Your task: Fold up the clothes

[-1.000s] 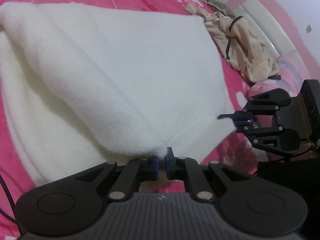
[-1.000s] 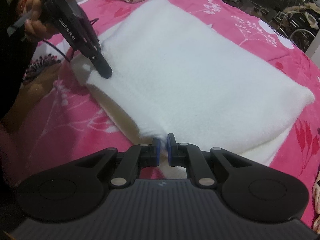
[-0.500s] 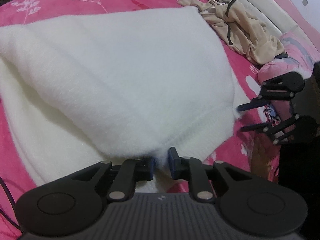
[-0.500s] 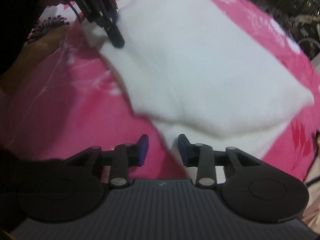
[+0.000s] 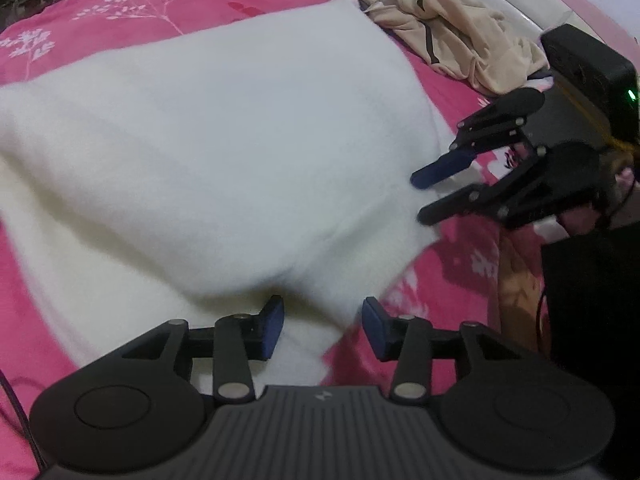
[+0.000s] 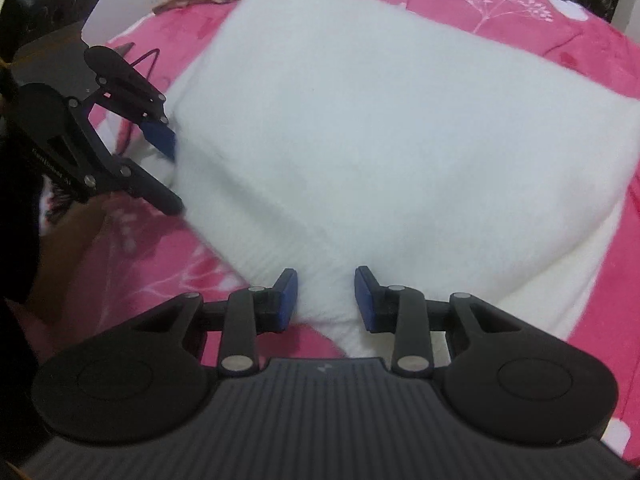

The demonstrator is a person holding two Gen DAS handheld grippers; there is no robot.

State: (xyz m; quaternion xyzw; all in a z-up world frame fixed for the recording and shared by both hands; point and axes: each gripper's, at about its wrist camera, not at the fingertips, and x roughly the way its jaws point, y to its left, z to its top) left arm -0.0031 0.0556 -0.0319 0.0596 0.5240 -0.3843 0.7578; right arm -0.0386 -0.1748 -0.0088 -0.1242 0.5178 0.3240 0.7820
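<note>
With the white garment doubled over itself across the frame's middle on the pink bed, both the left gripper and right gripper gape wide and empty at its near edge, so any further crease should keep those edges aligned.

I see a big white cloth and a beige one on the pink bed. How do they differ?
The white garment is fluffy, large and laid out flat in a neat fold with straight edges; the beige garment is thinner, smaller in view, crumpled in a heap, and has dark trim. The white one lies right by both open hand-held grippers, left and right; the beige one lies further off, near the headboard. Both rest on the pink bedspread.
</note>
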